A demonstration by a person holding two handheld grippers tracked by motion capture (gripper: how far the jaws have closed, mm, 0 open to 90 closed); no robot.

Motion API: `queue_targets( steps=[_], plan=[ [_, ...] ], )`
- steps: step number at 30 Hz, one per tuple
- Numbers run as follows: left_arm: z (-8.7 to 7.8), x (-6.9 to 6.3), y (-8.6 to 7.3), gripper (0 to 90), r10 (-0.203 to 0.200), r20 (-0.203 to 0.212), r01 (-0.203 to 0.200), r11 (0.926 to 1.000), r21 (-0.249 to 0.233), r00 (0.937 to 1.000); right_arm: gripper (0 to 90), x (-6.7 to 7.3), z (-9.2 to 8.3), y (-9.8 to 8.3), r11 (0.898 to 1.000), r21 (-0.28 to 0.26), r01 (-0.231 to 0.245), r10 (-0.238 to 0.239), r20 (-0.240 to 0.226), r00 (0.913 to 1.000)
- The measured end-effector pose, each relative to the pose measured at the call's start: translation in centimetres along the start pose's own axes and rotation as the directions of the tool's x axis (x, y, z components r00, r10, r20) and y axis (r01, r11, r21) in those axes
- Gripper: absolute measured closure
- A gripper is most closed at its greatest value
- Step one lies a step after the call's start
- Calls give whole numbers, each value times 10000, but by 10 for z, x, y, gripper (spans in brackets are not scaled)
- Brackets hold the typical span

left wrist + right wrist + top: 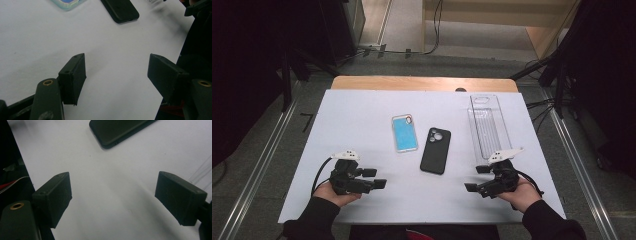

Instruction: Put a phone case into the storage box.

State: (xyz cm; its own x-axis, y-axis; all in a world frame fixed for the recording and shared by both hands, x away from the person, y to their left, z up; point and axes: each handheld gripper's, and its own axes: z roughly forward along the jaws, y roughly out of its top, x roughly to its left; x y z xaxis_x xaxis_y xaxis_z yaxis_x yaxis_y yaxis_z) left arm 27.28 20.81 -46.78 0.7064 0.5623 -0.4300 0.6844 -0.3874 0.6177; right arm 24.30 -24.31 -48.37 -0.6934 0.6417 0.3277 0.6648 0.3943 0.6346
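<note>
A black phone case [435, 150] lies face down in the middle of the white table [362, 110]; its corner shows at the top of both gripper views [121, 11] [117, 131]. To its left lies a phone with a blue screen in a clear case [405, 133] [68, 3]. A clear plastic tray [488, 125] lies at the right. My left gripper [374, 178] rests near the front left, open, nothing between its jaws. My right gripper [477, 178] sits near the front right, open and empty, pointing left toward the other.
The table's wooden far edge [422, 83] borders a grey floor with cables. Dark stands [287, 75] flank both sides. The person's dark sleeves [312, 220] come in from the bottom.
</note>
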Motion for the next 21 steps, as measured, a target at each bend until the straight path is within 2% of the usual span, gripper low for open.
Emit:
queue_targets(
  steps=[9,21],
  plan=[
    [0,0,1,311,27,17,-27,10000,-25,10000,122,-4,-6,-3,9999,-165,-47,46,-21,10000],
    [1,0,1,284,-4,88,5,10000,-56,10000,121,-4,-4,-3,9999,-73,-120,119,-116,9999]
  ],
)
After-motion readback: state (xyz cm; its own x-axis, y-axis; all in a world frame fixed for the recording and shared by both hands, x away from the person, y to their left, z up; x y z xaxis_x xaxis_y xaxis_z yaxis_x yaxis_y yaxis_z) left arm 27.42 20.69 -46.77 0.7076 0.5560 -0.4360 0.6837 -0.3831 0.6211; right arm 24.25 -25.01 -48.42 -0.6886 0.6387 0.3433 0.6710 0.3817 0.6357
